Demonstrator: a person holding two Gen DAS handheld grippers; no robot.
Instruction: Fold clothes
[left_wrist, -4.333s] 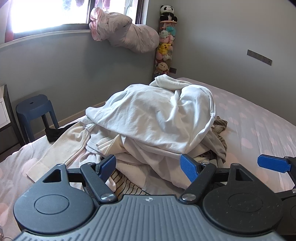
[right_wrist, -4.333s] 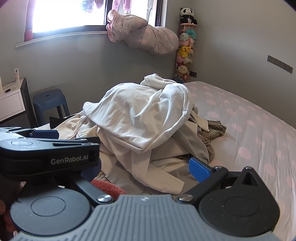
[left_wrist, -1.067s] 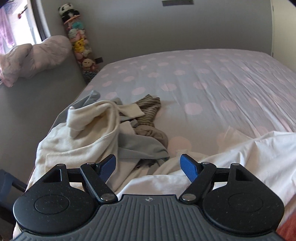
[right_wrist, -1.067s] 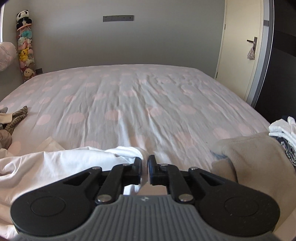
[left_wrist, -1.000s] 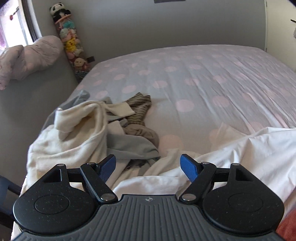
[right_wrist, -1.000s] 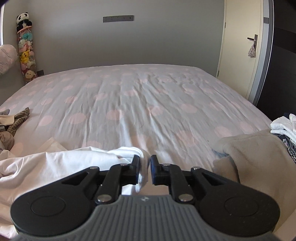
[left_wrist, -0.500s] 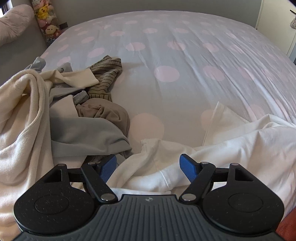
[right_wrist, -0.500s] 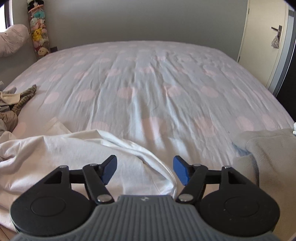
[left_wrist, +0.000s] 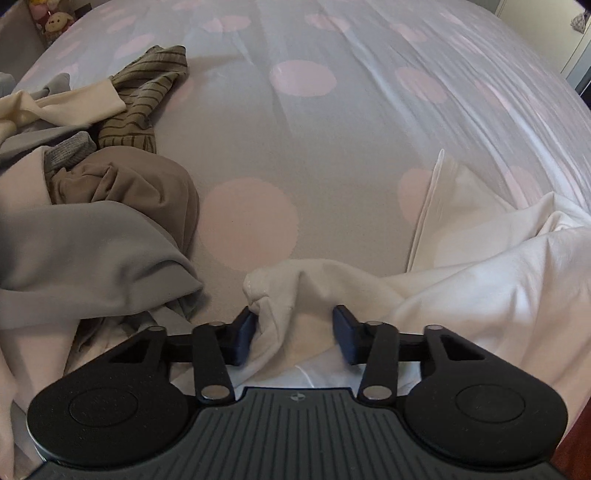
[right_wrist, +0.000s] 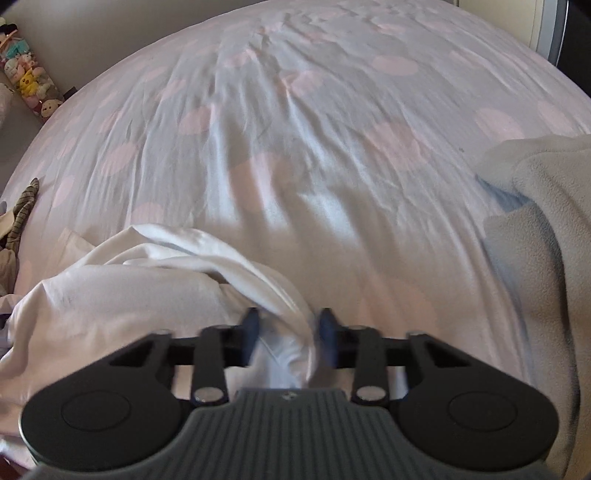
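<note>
White garment (left_wrist: 480, 280), no legible writing

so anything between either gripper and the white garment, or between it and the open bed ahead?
Nothing visible. Left gripper and right gripper each already straddle a fold of the white garment. The spotted sheet ahead is bare; the clothes pile and grey fleece sit off to the sides.

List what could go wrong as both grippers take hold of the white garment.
1. The left gripper straddles a bunched ridge of the white garment rather than a clean edge, so it may pinch several layers and the garment won't spread flat.
2. The grey garment lies close beside the left fingers and could get caught or dragged.
3. The right gripper also has gathered cloth between its partly open jaws, so its grip may slip.
</note>
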